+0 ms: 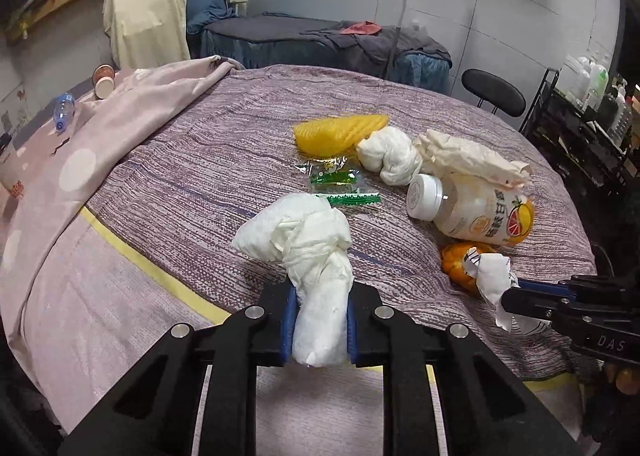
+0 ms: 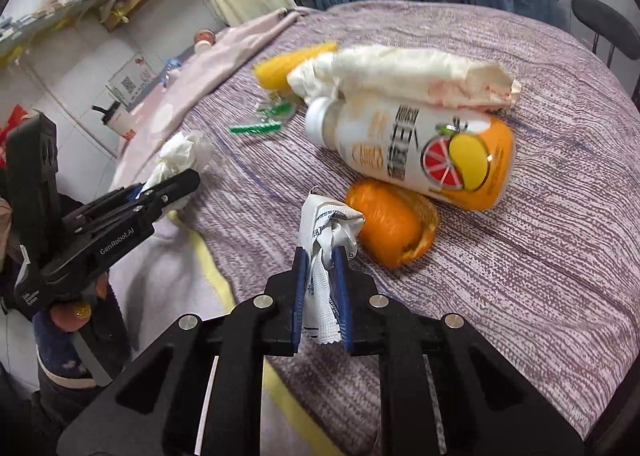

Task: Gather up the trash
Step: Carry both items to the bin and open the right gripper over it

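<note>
Claws clamp crumpled white tissue (image 1: 308, 256) and printed wrapper (image 2: 326, 252)

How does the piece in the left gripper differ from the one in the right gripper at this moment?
The left gripper holds a plain white crumpled tissue wad; the right gripper holds a printed white wrapper with dark lettering. The tissue wad is bulky and fills the jaw gap; the wrapper is thin and flat, so those jaws sit closer. Both are crumpled white trash, clamped and lifted above the bedspread.
</note>
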The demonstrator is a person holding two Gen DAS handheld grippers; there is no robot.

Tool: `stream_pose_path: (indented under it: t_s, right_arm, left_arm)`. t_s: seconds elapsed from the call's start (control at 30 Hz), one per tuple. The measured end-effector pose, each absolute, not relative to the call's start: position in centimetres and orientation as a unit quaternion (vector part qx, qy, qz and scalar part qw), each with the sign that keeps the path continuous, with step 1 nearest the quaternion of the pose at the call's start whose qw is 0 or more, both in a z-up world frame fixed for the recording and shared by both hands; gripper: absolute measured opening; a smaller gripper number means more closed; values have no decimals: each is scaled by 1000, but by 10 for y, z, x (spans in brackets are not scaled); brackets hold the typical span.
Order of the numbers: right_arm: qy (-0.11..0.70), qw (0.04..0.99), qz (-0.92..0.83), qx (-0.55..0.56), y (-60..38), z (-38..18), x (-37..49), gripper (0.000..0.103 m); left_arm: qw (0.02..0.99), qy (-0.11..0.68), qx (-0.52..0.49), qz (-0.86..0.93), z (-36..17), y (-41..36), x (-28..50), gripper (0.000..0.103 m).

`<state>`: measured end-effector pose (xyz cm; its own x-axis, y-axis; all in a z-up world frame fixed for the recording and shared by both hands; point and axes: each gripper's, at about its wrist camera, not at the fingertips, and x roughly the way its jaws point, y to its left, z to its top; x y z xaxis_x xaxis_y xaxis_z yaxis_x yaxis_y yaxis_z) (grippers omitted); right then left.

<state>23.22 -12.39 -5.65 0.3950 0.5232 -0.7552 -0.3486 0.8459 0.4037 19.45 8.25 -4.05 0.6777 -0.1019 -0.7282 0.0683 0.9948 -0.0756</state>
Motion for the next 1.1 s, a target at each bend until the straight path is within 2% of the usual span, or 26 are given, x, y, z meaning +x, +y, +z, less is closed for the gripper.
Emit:
stream_pose_path:
  t_s: [0.53, 1.1]
  right_arm:
    - [347, 908, 210, 108, -190, 0, 159, 15]
    - [295, 937, 58, 180, -330, -8, 95, 15]
  left_arm:
    - [932, 345, -41, -104, 0, 41, 131, 19]
    - [918, 338, -21, -206, 1, -45, 99, 19]
